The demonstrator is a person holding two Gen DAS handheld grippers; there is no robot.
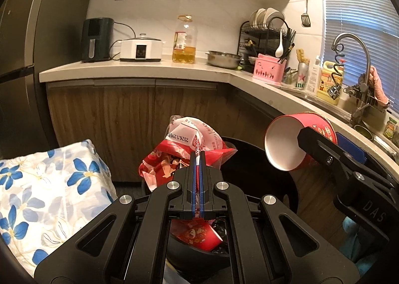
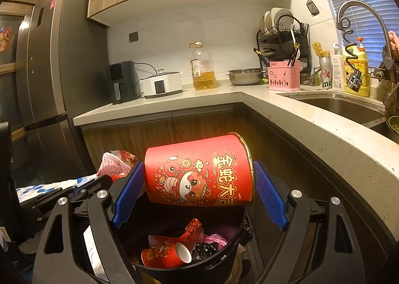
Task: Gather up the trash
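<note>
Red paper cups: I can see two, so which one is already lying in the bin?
The small red cup, on its side among wrappers in the black trash bin. The large red tub is held above by the right gripper.

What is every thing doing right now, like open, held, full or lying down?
Left gripper: shut on the wrapper.
Wrapper: crumpled, held above the bin.
Right gripper: jaws wide, holding the tube.
Tube: on its side over the bin, one end open.
Bin: open, partly filled with trash.
Cup: lying on its side in the bin.
Oil bottle: upright, partly full.
</note>
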